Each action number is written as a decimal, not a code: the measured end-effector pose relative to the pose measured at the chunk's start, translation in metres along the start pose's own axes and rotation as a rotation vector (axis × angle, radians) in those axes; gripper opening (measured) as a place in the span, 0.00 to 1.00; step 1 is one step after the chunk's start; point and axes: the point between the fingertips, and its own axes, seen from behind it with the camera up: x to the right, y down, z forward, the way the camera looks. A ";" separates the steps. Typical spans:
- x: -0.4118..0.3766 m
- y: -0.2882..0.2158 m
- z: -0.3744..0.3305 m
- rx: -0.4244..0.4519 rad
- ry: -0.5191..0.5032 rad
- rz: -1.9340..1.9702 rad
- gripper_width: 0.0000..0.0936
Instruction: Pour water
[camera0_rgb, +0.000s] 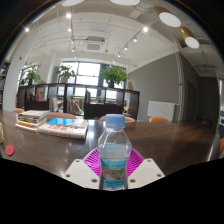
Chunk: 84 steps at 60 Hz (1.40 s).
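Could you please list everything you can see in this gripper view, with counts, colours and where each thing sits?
water bottle: one, clear with a blue cap and a blue-and-white label, upright between the fingers of the tongs.
table: one, dark brown wood, under the bottle and stretching ahead.
books: a small stack, light and multicoloured covers, on the table beyond the fingers, off to one side.
small red object: one, red, on the table nearer than the books; too small to identify.
potted plants: about three, green, by the windows at the far end of the room.
tongs: one pair, white fingers with magenta pads, closed on the bottle's lower body.
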 end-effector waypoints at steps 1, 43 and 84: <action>-0.001 0.001 0.000 -0.006 -0.001 -0.009 0.29; -0.377 -0.148 -0.111 0.367 -0.092 -1.217 0.29; -0.511 -0.098 -0.113 0.680 -0.017 -2.131 0.29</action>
